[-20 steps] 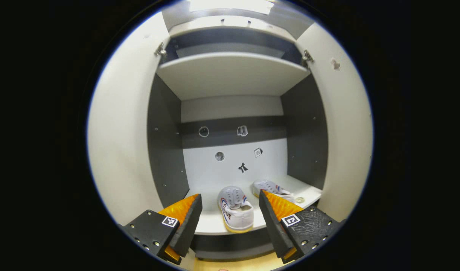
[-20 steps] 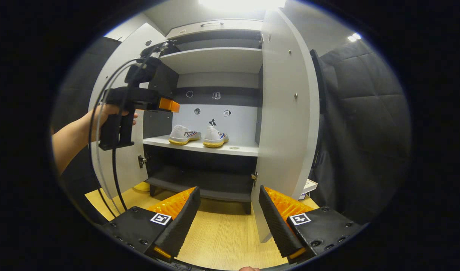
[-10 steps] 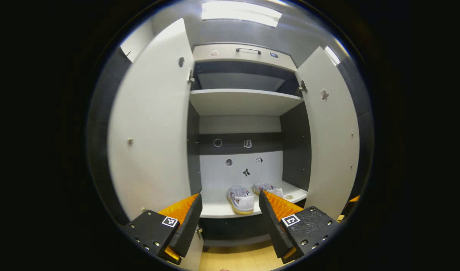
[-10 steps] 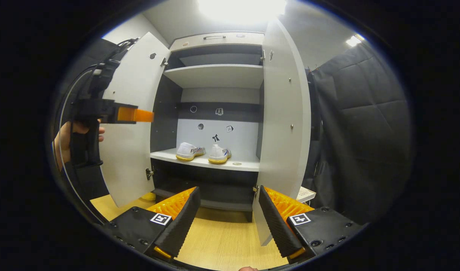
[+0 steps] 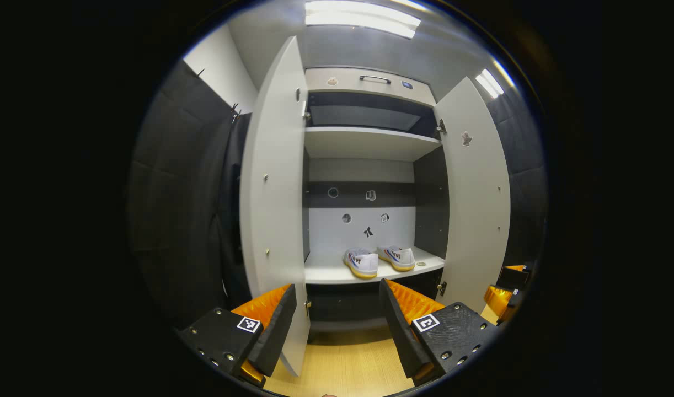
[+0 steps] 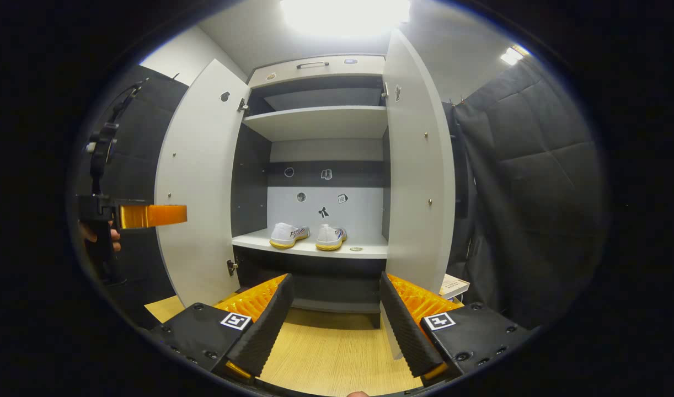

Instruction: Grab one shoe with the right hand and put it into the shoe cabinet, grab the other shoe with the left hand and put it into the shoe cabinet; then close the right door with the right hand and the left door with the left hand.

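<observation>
On the shelf both shoes (image 6: 308, 236) sit | we push right door (image 6: 418, 182) flat-on with wide, empty right gripper (image 6: 334, 320) | left gripper (image 5: 337, 322) wide, empty.

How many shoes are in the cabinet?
2. One shoe sits on the left of the middle shelf, the other shoe close beside it on its right. None seem hidden.

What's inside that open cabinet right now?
Two white shoes sit side by side on the middle shelf, beside a small round object. The upper shelf's top cannot be seen from below.
</observation>
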`<state>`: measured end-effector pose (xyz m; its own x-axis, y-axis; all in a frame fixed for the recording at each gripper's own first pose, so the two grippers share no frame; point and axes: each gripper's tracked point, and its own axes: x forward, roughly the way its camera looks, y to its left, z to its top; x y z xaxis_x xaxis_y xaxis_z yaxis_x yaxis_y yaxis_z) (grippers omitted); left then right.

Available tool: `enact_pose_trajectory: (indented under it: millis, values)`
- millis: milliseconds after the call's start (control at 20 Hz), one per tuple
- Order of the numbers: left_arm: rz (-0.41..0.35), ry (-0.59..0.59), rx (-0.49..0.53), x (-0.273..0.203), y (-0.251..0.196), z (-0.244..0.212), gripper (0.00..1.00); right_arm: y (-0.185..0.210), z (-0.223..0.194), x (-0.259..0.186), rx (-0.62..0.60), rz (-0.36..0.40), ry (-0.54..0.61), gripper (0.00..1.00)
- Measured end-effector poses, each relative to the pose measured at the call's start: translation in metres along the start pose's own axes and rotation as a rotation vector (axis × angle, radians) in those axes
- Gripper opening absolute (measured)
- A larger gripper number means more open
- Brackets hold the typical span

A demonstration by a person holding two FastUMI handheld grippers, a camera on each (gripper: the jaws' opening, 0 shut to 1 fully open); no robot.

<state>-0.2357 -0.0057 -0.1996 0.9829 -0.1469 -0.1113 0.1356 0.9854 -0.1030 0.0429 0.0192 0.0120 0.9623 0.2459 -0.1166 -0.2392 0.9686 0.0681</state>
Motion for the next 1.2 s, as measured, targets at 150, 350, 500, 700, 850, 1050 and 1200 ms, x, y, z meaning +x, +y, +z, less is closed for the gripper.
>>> enact_pose_trajectory:
  millis: [150, 350, 500, 700, 850, 1050, 1200]
  values:
    - [0.008, 0.004, 0.004, -0.013, 0.008, -0.004, 0.81, -0.012, 0.004, -0.005, 0.008, -0.009, 0.043, 0.96]
    - [0.020, -0.011, 0.015, -0.031, 0.017, -0.003, 0.81, -0.050, 0.025, -0.011, 0.024, -0.087, 0.052, 0.98]
    - [0.017, 0.000, -0.001, -0.037, 0.019, -0.007, 0.81, -0.084, 0.044, -0.015, 0.027, -0.162, 0.031, 0.98]
    - [0.016, 0.017, -0.009, -0.040, 0.021, -0.012, 0.81, -0.136, 0.068, -0.020, 0.049, -0.297, 0.004, 0.98]
    - [0.022, 0.019, 0.005, -0.042, 0.022, -0.014, 0.81, -0.175, 0.080, -0.014, 0.049, -0.408, -0.022, 0.98]
    - [0.037, 0.035, -0.002, -0.046, 0.030, -0.019, 0.81, -0.217, 0.094, -0.002, 0.033, -0.538, -0.055, 0.97]
    - [0.064, 0.041, -0.009, -0.050, 0.042, -0.020, 0.81, -0.232, 0.099, 0.011, 0.038, -0.587, -0.071, 0.94]
